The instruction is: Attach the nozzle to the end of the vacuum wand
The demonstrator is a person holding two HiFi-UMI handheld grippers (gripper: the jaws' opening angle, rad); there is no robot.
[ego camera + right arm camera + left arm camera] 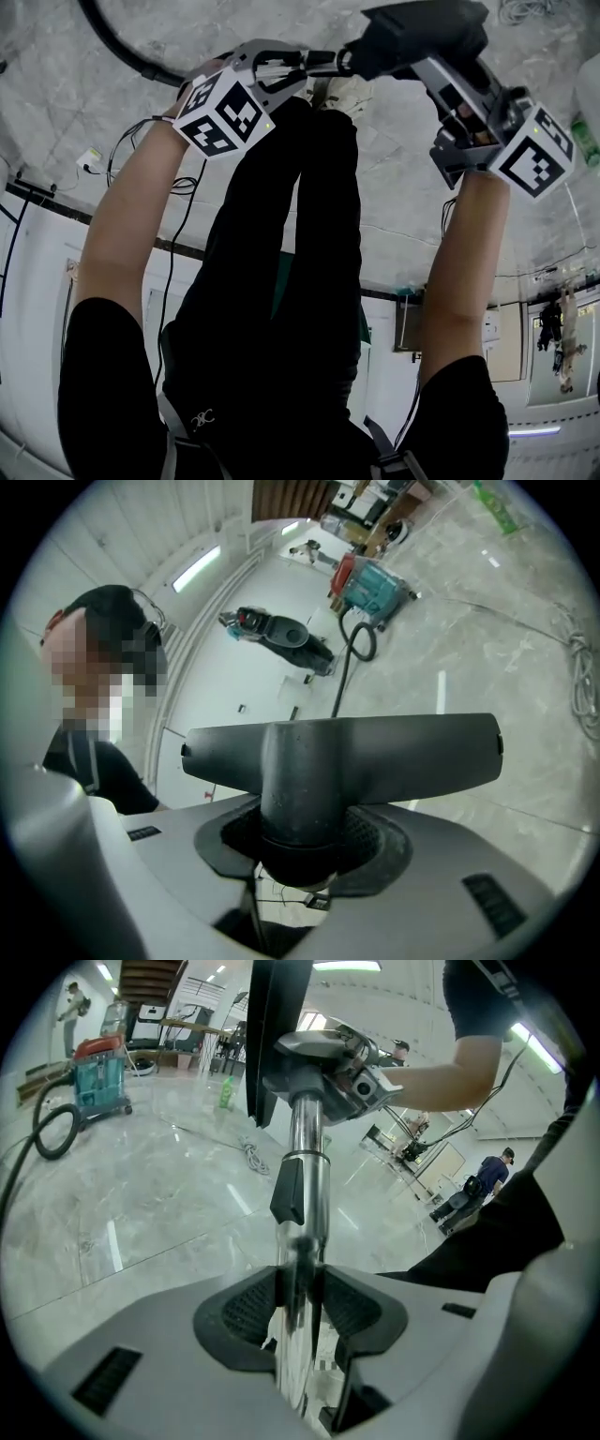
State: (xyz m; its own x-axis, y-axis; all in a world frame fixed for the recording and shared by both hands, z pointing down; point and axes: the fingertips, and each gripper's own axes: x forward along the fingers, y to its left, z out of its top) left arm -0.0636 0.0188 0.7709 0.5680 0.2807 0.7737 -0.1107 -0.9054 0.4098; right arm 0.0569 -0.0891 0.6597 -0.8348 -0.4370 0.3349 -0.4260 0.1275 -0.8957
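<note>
Wand [307, 1147] and nozzle [342, 757] are both held in the air over the marble floor [141, 1213], one in each of my tools. My left tool [300, 1307] is clenched on the chrome wand, with the ribbed pads pressing on either side of the tube. From there the tube runs straight up and away from the camera. A dark clip [289, 1190] sits on the wand's left side partway along.

My right tool [300, 841] is grasping the nozzle by its round dark neck, with both pads against it. The nozzle's wide flat head lies crosswise just above the jaws, roughly level in the right gripper view.

In the left gripper view, the far end of the wand meets the grey collar at the nozzle's neck, and the right tool and the person's forearm show just beside that joint. I cannot tell whether the wand is fully seated there. In the head view, the two tools point toward each other at the top, above the person's dark trousers, with the marker cubes [225, 112] facing the camera.

A teal vacuum [98, 1077] with a looped black hose [52, 1129] stands on the floor well apart from the tools, and a green bottle [226, 1091] stands to its right.
</note>
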